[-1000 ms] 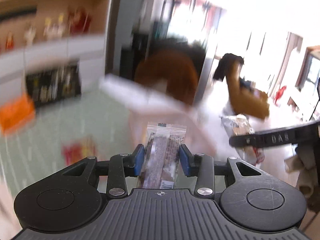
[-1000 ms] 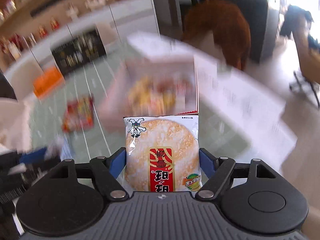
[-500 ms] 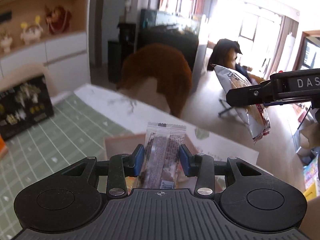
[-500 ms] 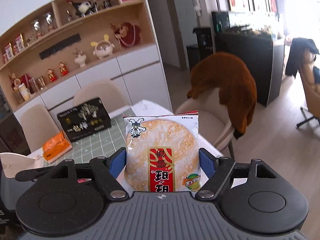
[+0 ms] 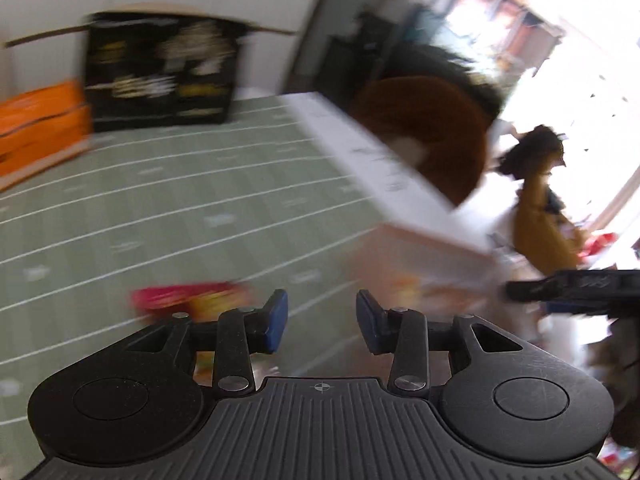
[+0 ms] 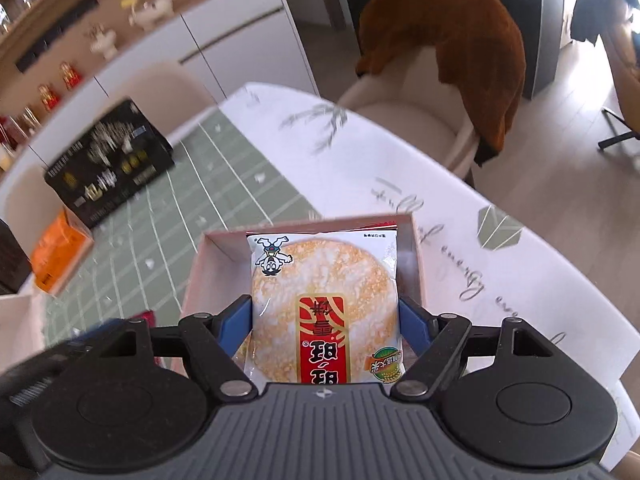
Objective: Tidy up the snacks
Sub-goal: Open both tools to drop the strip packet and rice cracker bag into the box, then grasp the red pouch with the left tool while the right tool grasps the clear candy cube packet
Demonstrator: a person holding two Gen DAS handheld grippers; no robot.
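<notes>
**Right gripper holds rice cracker packet over box; left gripper empty**

Left gripper: blue pads spread apart, nothing between them. Green checked mat shows through the gap. View is heavily motion-blurred. A red and yellow snack packet lies on the mat just beyond the left finger; details unreadable. Pink box sits to the right of the gripper, with blurred contents inside that I cannot identify. Far end of the mat: black box with gold print and orange box beside it. The right gripper's black body enters at the right edge of this view.

Right gripper: jaws closed on the sides of a rice cracker packet, one blue pad pressed to each edge. Packet stands upright in the grip, white with a round cracker picture and a red label, print upside down to the camera. It sits above the open pink box, whose rim frames the packet's top and sides. Whether the packet touches the box floor cannot be told.

The box rests on the white tablecloth at the edge of the green mat. Black box and orange box stand at the left. A chair with a brown throw stands past the table.
</notes>
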